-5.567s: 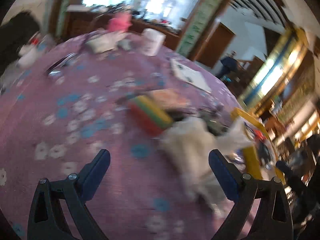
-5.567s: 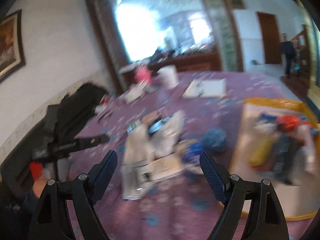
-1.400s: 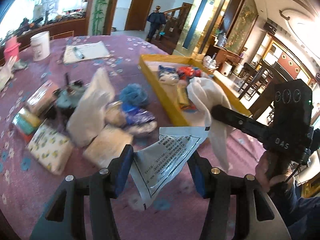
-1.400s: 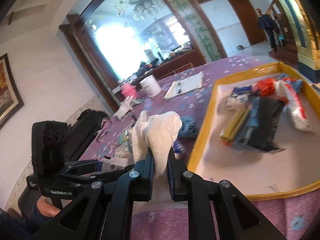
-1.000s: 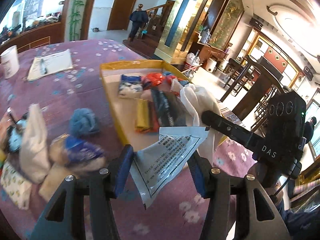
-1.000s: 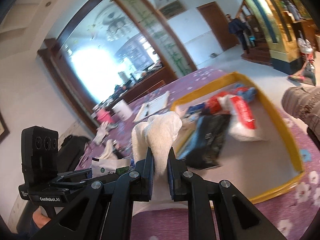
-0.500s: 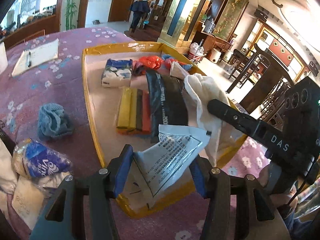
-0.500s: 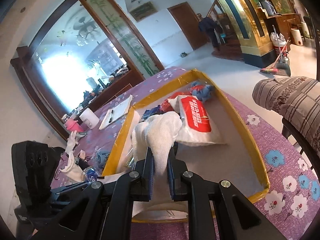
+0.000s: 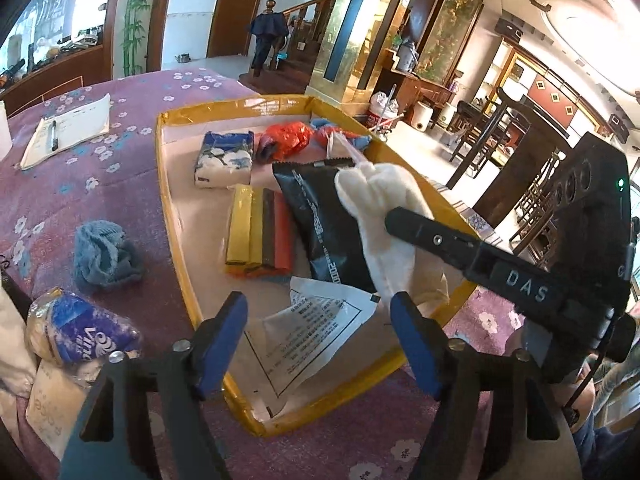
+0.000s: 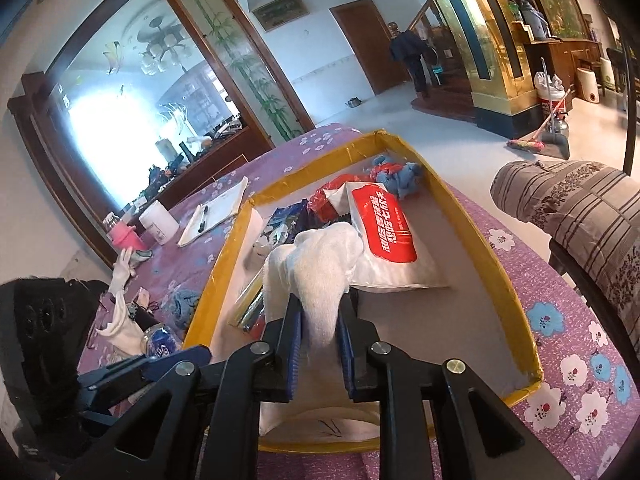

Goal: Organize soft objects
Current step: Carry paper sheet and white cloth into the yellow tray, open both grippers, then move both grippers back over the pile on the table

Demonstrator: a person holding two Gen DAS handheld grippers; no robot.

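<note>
Here, purple floral tablecloth (image 9: 120, 184), yellow tray (image 9: 162, 168), left jaws opening empty, right jaws opening around white cloth (image 10: 320, 272).

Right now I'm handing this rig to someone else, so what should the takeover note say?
Left gripper: jaws opening, white printed pouch released, lying in the yellow-edged tray.
Right gripper: jaws opening, white cloth between them, over the tray.
Done: pouch and several packs in the tray.
Left: drop the cloth; fetch the blue cloth and blue tissue pack from the purple tablecloth.
</note>
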